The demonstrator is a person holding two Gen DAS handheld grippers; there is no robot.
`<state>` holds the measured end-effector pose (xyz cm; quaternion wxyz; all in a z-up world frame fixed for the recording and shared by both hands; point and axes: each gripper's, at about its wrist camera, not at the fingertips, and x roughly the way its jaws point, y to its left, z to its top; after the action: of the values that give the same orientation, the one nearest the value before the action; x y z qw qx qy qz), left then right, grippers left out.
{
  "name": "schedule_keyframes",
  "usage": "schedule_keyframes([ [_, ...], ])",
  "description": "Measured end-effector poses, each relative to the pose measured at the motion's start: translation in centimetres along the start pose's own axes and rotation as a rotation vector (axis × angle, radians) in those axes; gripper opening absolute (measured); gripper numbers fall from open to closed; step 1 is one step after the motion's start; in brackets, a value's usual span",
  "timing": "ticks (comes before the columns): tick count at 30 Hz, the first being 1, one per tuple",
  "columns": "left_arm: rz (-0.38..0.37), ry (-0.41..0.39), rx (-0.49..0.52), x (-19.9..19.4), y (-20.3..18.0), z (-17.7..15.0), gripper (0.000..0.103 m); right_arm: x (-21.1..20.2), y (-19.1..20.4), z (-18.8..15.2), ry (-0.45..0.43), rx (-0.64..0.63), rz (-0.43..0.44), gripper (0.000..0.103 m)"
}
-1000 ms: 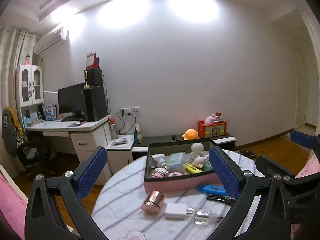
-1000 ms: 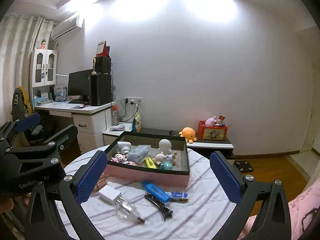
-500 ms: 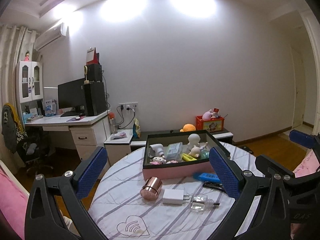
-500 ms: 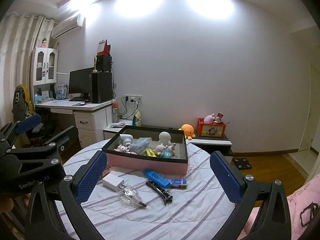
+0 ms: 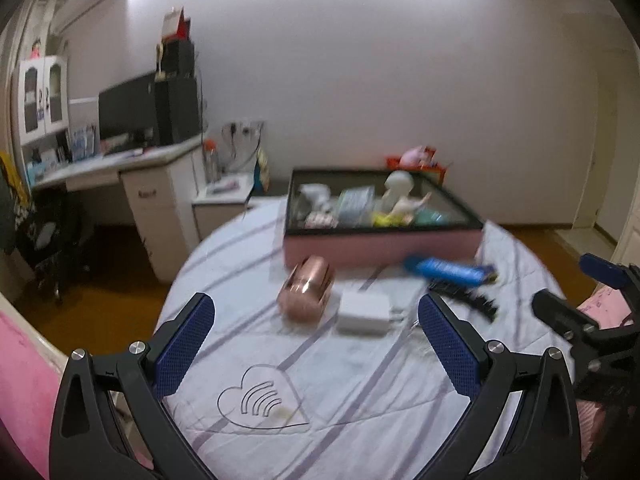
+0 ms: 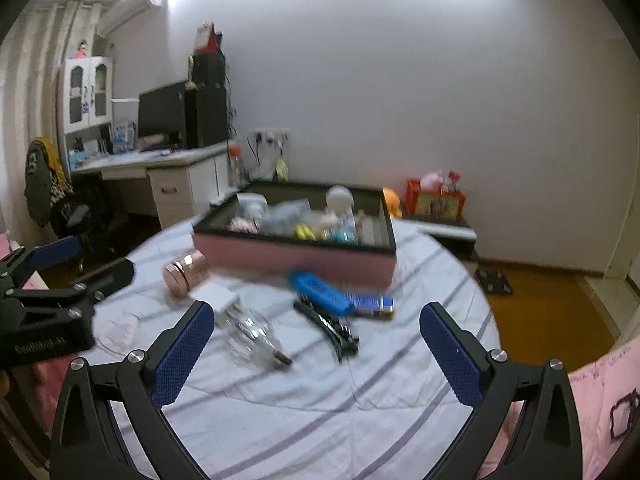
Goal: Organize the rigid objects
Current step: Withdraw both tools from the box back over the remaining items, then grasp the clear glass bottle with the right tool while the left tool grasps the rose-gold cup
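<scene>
Both grippers are hovering over the round desk (image 6: 320, 408) w/ fingers spread wide, nothing in them: left gripper (image 5: 316, 344), right gripper (image 6: 316, 344). Pink box (image 6: 296, 256) is sitting at the far side, already holding small stuff. Just in front of it: rose-gold cup (image 5: 306, 294) lying on its side, white charger (image 5: 364, 312), glass bulb (image 6: 252, 338), blue case (image 6: 320, 288), black hair clip (image 6: 328, 326). Pics are pretty blurry tbh.

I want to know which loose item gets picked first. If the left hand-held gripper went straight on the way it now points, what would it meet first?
Probably the white charger block, which lies nearest the open left hand-held gripper; the rose-gold cylinder sits just beside it. Blur leaves depth uncertain.
</scene>
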<state>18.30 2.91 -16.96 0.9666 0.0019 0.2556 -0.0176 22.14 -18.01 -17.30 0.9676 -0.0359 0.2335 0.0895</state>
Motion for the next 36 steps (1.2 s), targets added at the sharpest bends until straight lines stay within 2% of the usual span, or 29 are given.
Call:
schedule_keyframes([
  [4, 0.028, 0.074, -0.007, 2.4, 0.8, -0.9, 0.103, 2.3, -1.2, -1.3, 0.072, 0.037, -0.001, 0.103],
  [8, 0.031, 0.104, -0.006, 3.7, 1.4, -1.3, 0.103, 4.3, -1.0, -1.9, 0.125, 0.045, 0.015, 0.103],
  [17, 0.038, 0.146, 0.002, 4.9, 2.9, -2.1, 0.103, 8.0, 3.1, -1.8, 0.2, 0.022, 0.09, 0.103],
  [20, 0.031, 0.162, -0.004, 5.2, 3.4, -2.3, 0.103, 9.5, 4.2, -1.8, 0.248, -0.007, 0.107, 0.095],
  [22, 0.021, 0.167, -0.005, 5.4, 3.5, -2.4, 0.103, 10.5, 4.5, -1.9, 0.293, -0.022, 0.125, 0.094],
  [23, 0.013, 0.168, -0.005, 5.5, 3.4, -2.4, 0.103, 10.9, 4.7, -2.0, 0.311, -0.03, 0.139, 0.088],
  [24, 0.004, 0.171, -0.008, 5.7, 3.4, -2.4, 0.103, 11.3, 4.9, -2.1, 0.329, -0.039, 0.15, 0.072],
  [25, -0.006, 0.182, -0.008, 6.1, 3.3, -2.4, 0.103, 11.7, 5.0, -2.3, 0.349, -0.048, 0.154, 0.061],
  [30, -0.033, 0.209, -0.011, 8.0, 3.0, -1.7, 0.103, 11.1, 4.4, -2.3, 0.338, -0.057, 0.161, 0.061],
  [36, 0.008, 0.212, -0.045, 10.6, 3.5, -0.4, 0.103, 9.3, 1.6, -1.8, 0.28, -0.024, 0.089, 0.061],
])
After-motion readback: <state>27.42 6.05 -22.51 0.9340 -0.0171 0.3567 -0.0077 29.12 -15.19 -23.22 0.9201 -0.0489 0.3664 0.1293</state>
